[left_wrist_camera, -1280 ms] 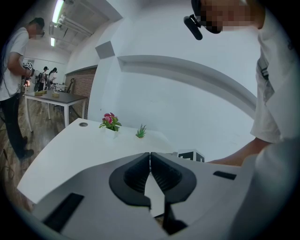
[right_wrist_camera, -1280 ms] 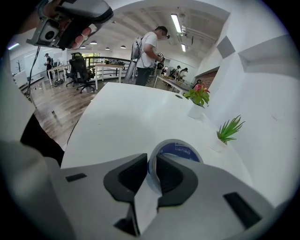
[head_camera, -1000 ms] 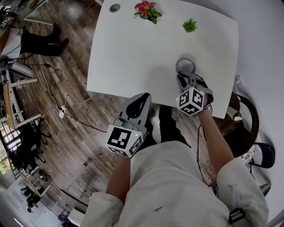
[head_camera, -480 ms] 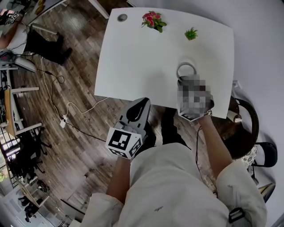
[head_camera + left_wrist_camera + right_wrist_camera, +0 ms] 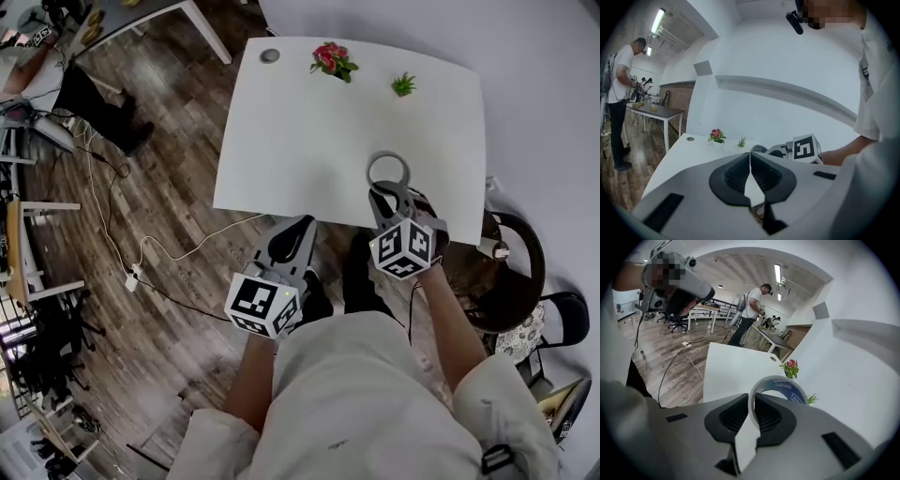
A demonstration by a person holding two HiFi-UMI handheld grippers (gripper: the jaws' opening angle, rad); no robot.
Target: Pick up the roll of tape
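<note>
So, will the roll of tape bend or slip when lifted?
Probably stiff: the roll of tape looks round though pinched by the right gripper. Hollow, so likely light. Gripped on one side only, it may pivot.

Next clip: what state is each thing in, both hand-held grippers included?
Grey roll of tape with blue-printed core: clamped by its wall between the jaws.
Right hand-held gripper: shut on the roll.
Left hand-held gripper: shut, empty.
Pink-flowered potted plant: upright on the white table.
Small green potted plant: upright on the table.
</note>
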